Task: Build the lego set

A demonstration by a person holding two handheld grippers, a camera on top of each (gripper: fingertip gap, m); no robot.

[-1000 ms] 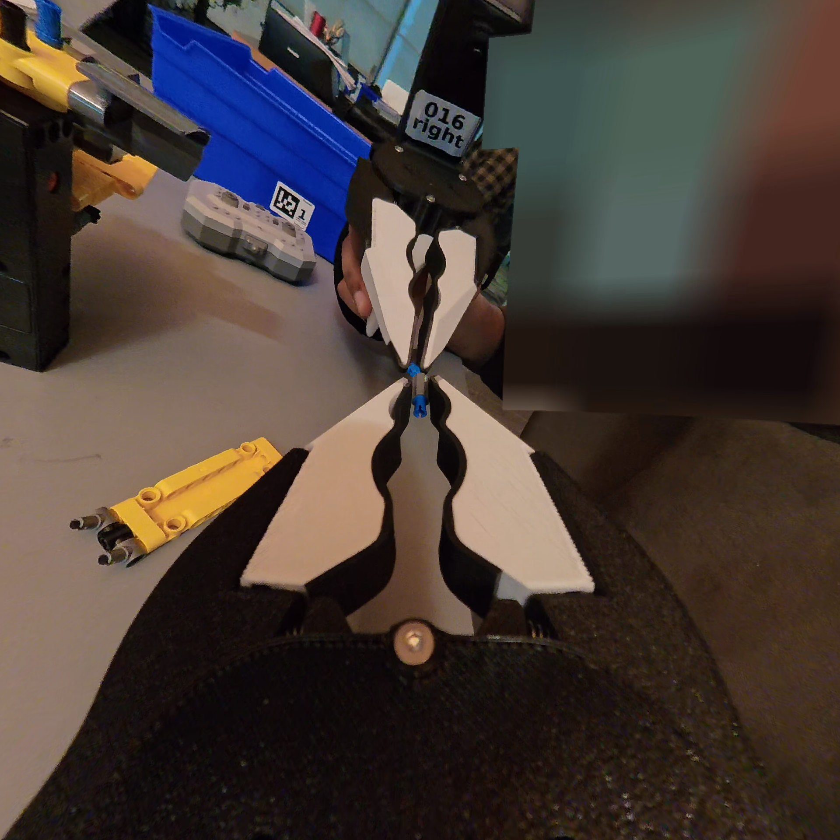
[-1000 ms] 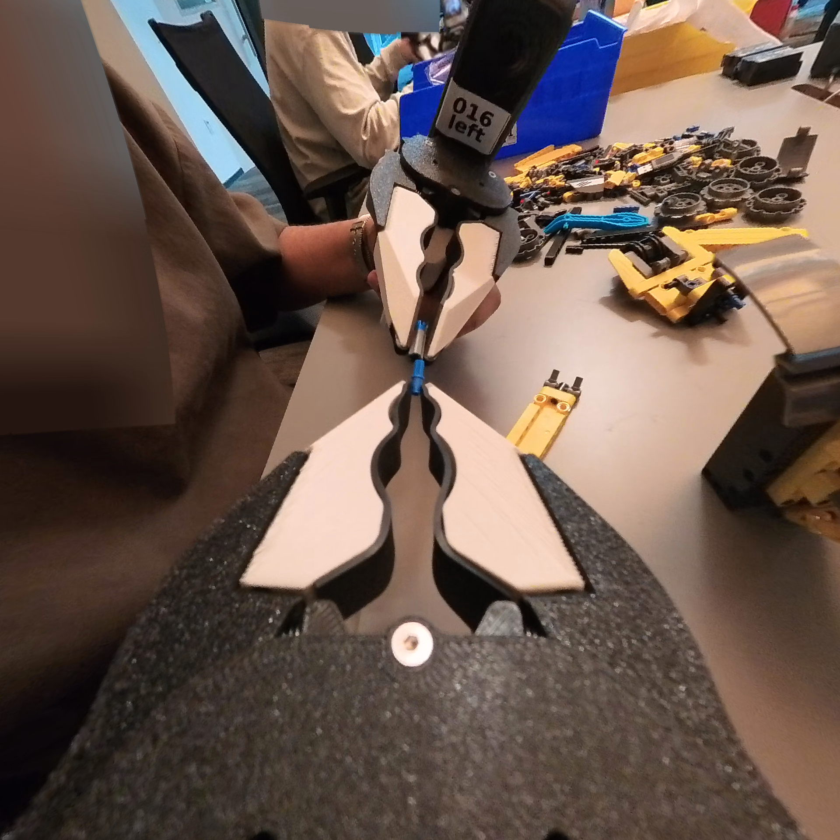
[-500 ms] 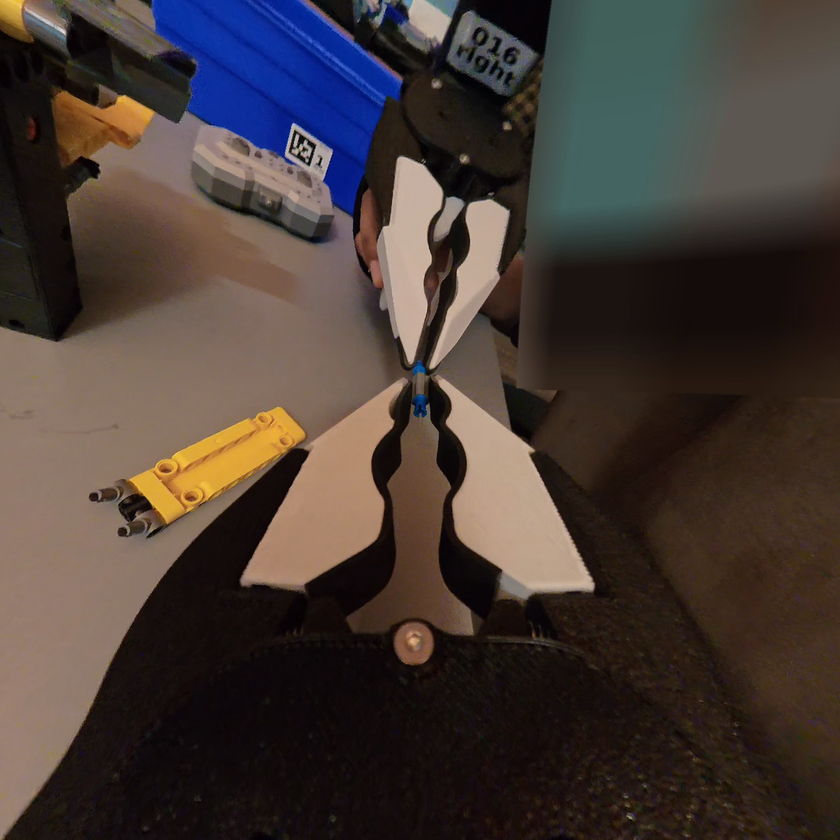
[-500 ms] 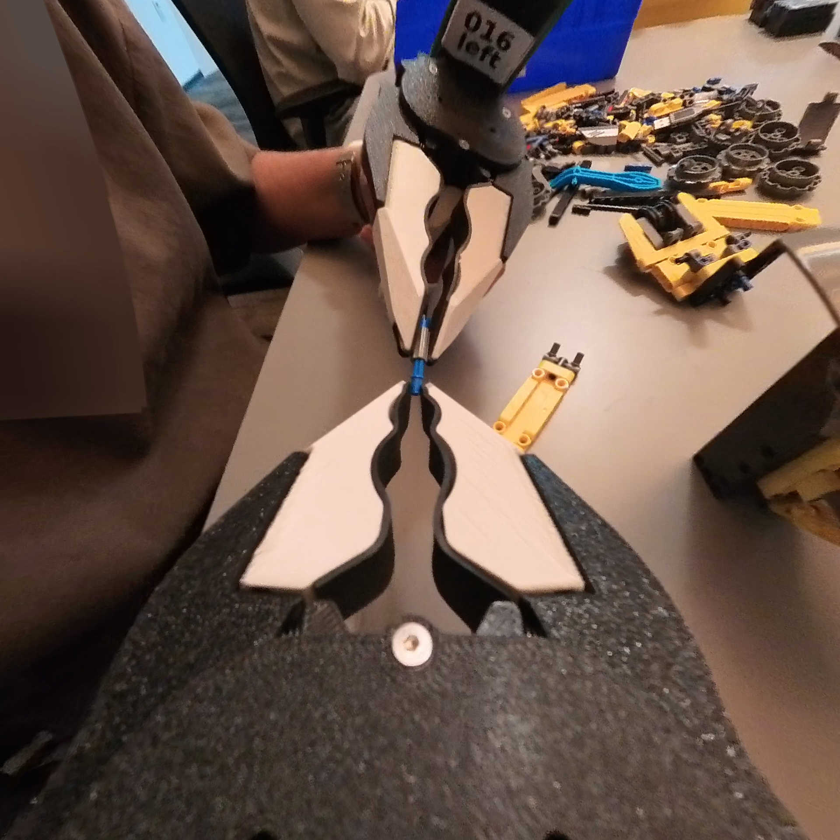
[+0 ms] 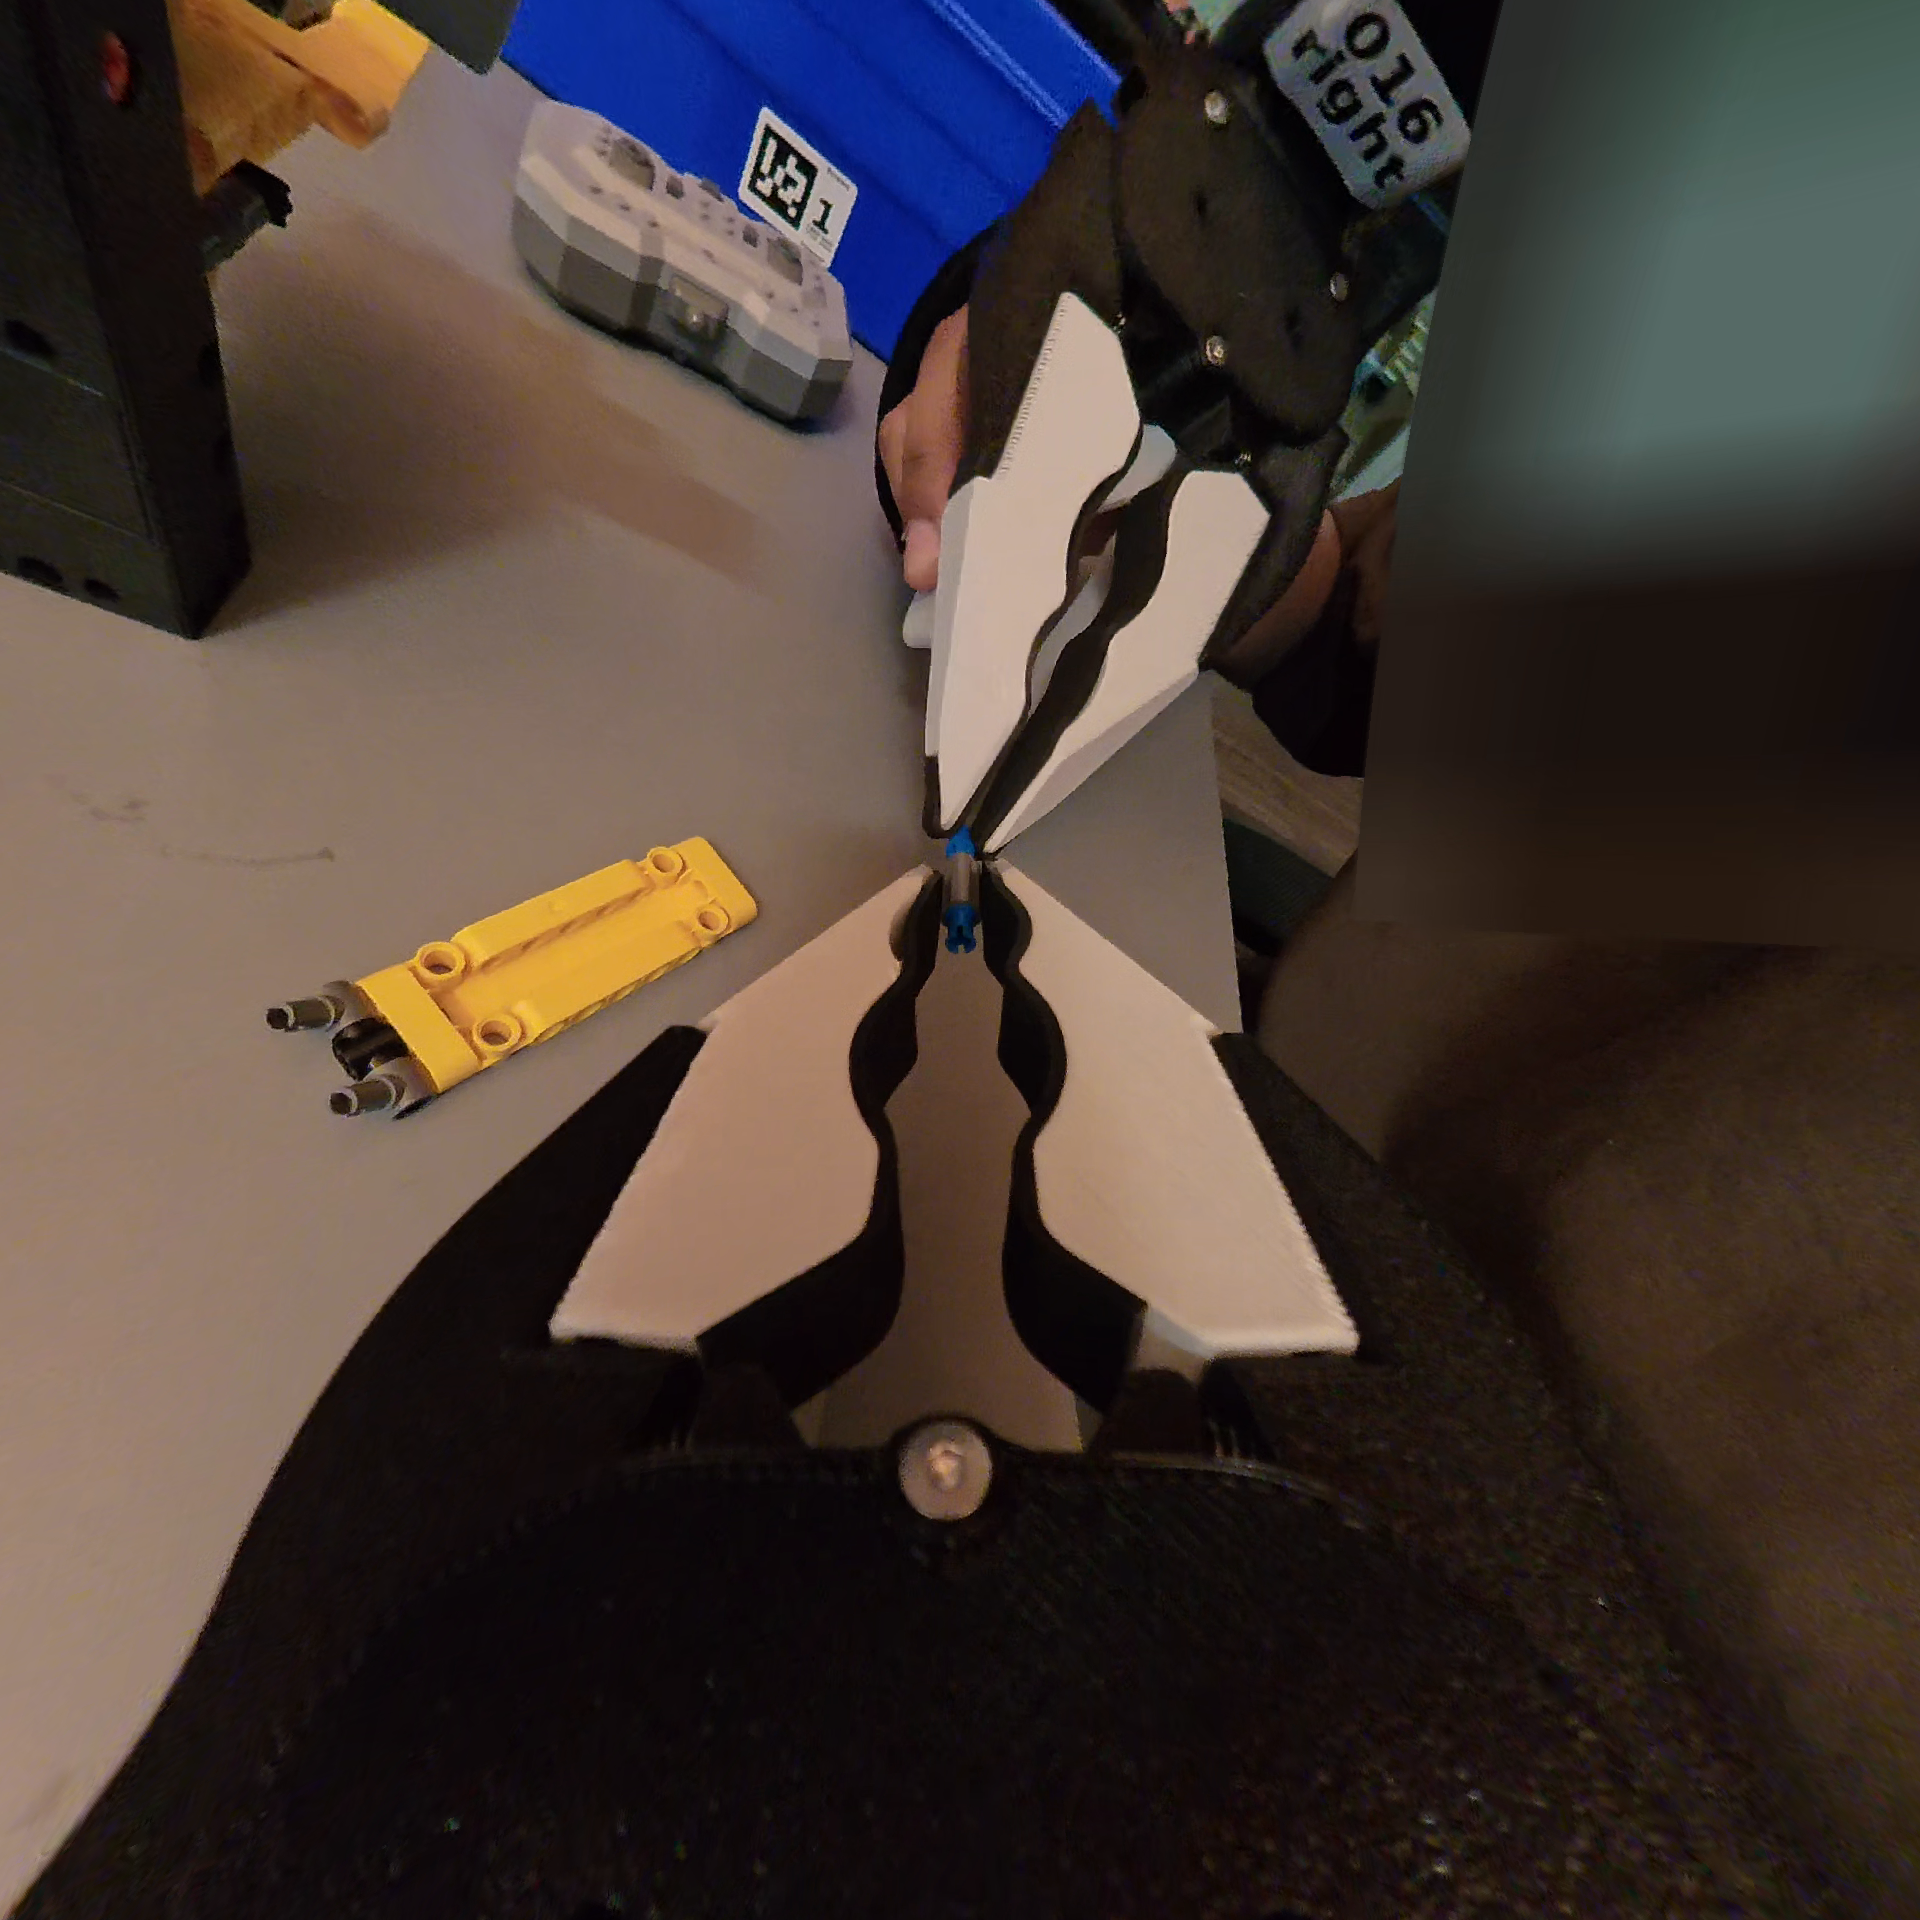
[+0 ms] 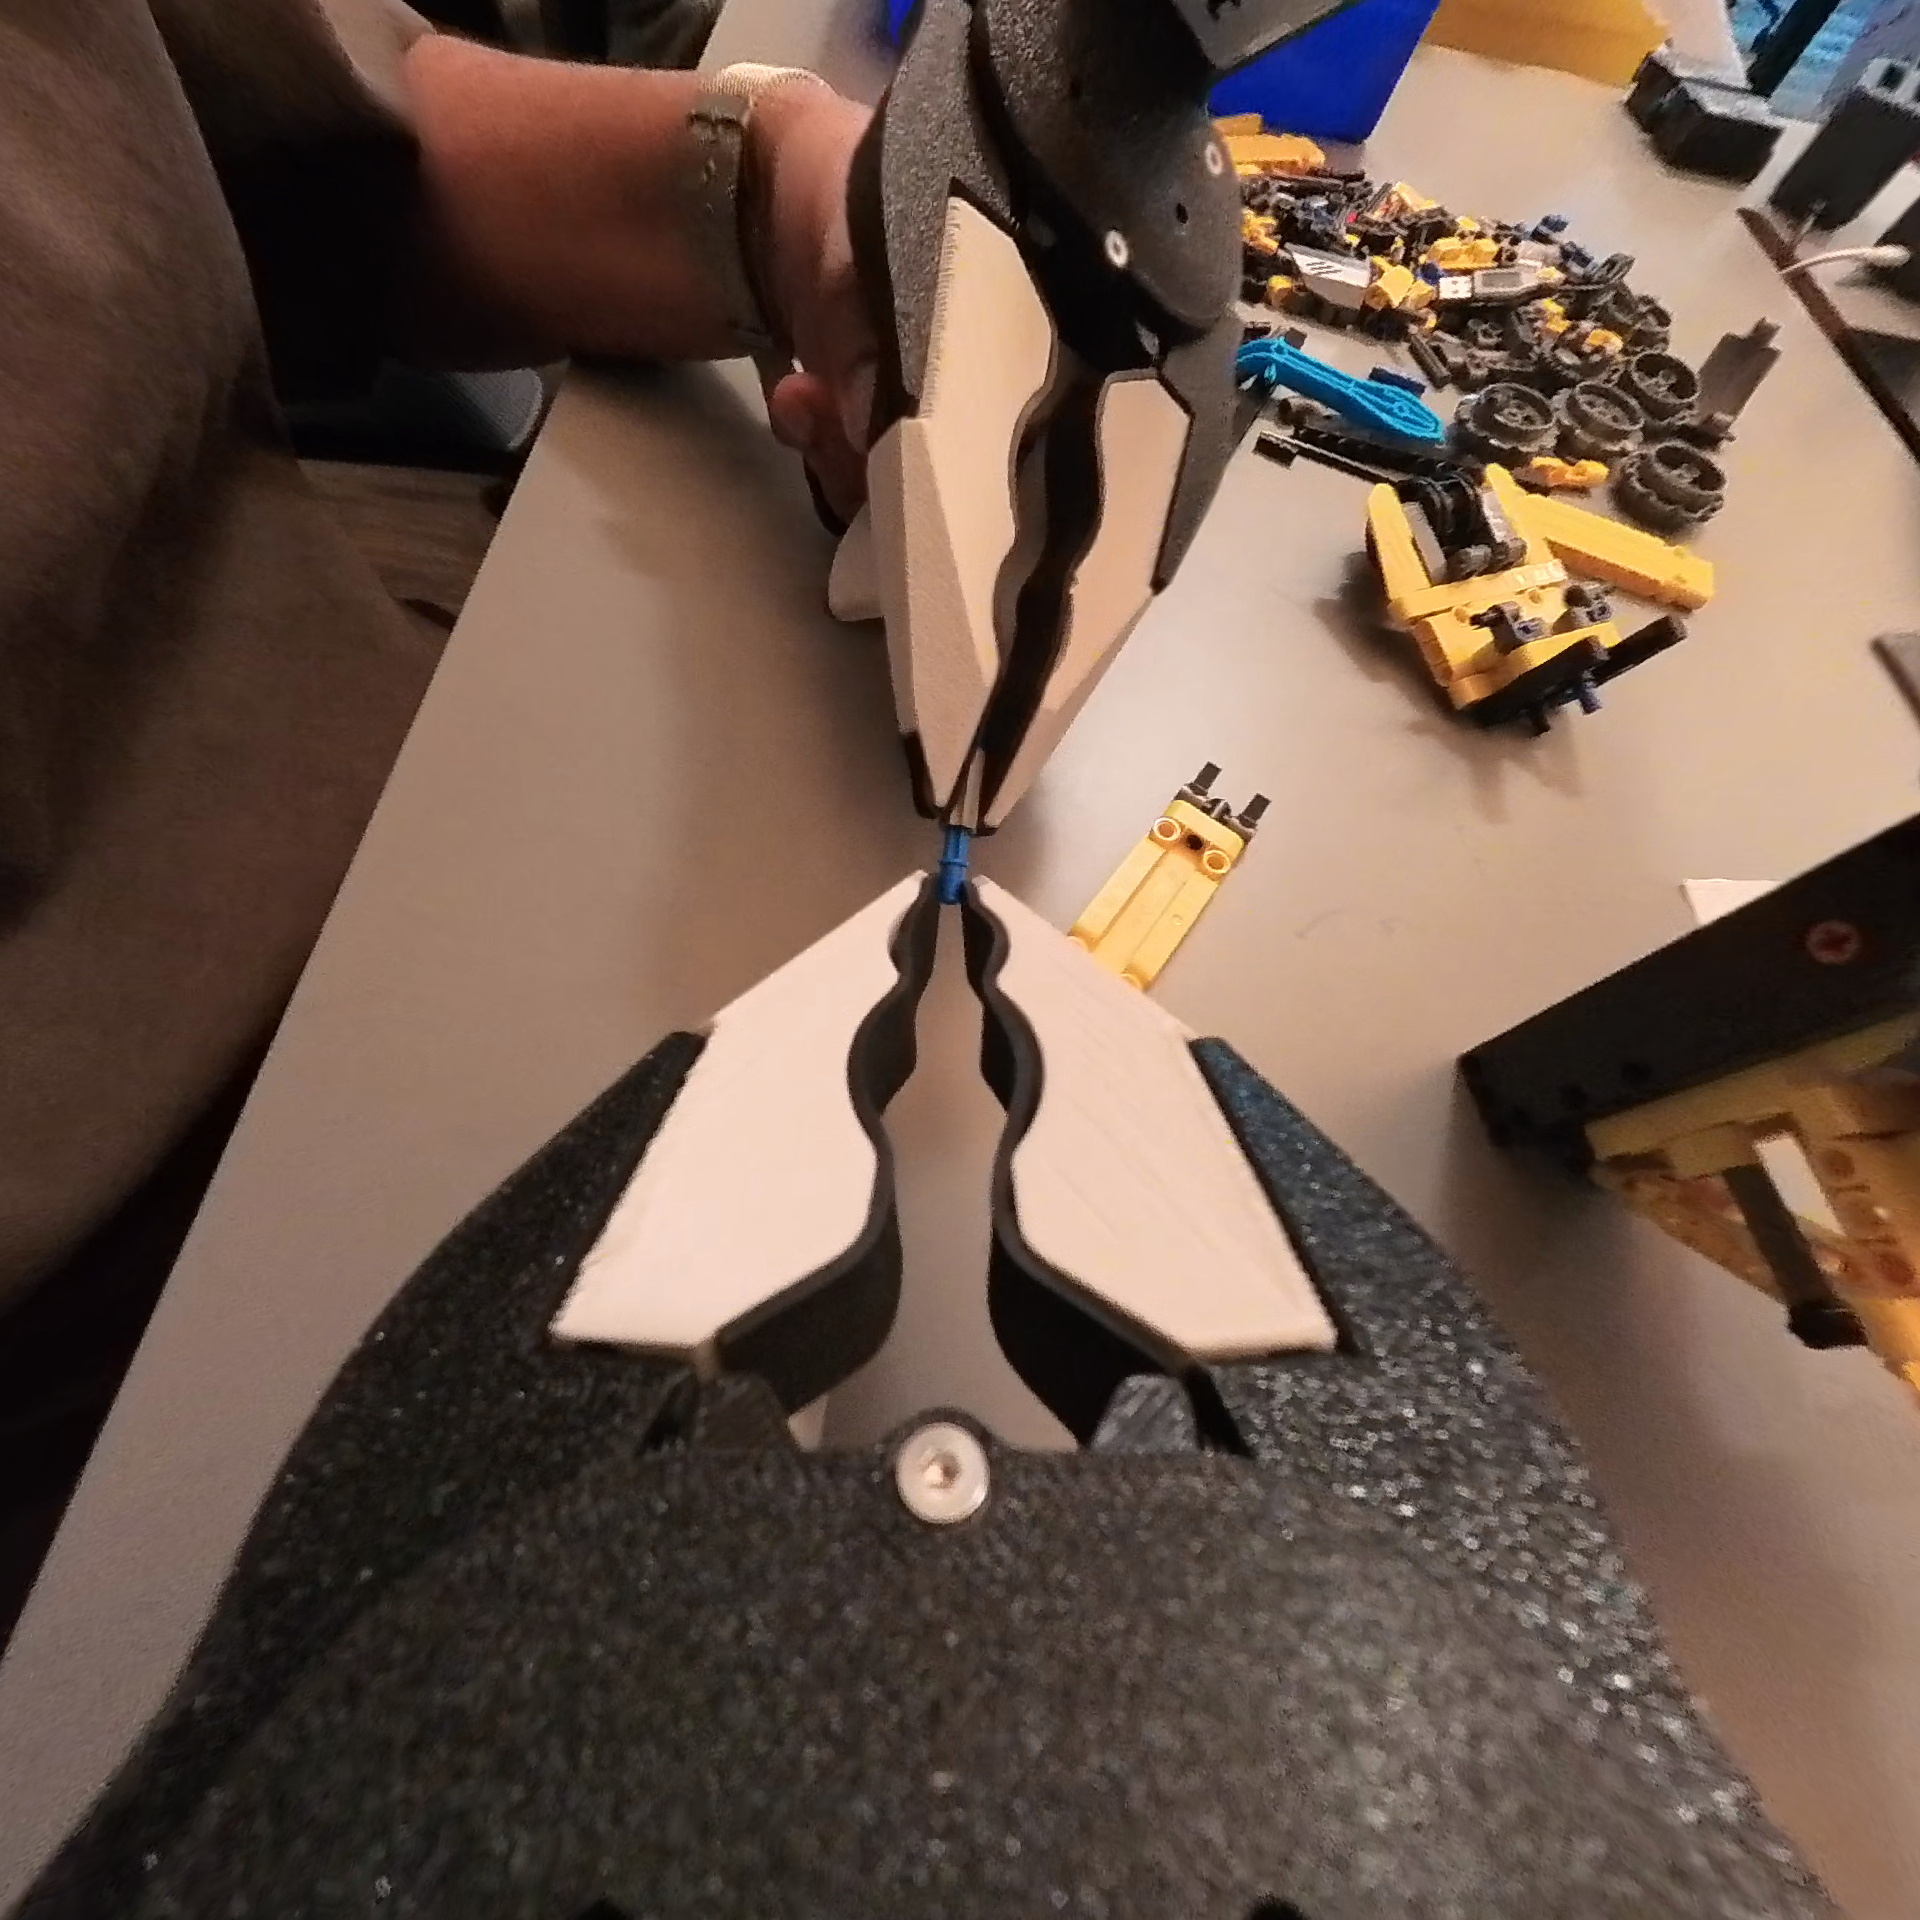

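Note:
My left gripper [image 5: 961, 883] is shut on a small grey connector [image 5: 962, 876] with a blue end showing between its fingers. My right gripper [image 6: 943, 894] is shut on a thin blue pin [image 6: 951, 862]. The two grippers meet tip to tip just above the grey table [image 5: 520, 675], near its edge, and the pin runs into the connector. The right gripper [image 5: 961, 826] comes down from the top of the left wrist view, and the left gripper [image 6: 961, 810] does the same in the right wrist view. A hand holds each one.
A yellow panel with black and grey pins [image 5: 551, 966] lies on the table beside the tips [image 6: 1164, 894]. A grey battery hub [image 5: 675, 260], a blue bin [image 5: 831, 104], a black and yellow model [image 6: 1714, 1091], a yellow assembly [image 6: 1486, 613] and a pile of loose parts and wheels [image 6: 1507, 343] stand around. Both grippers' tips are close together, under 4 cm apart.
Both grippers stay shut and tip to tip. They have dropped closer to the table and tilted, so each looms larger and more slanted in the other's view.

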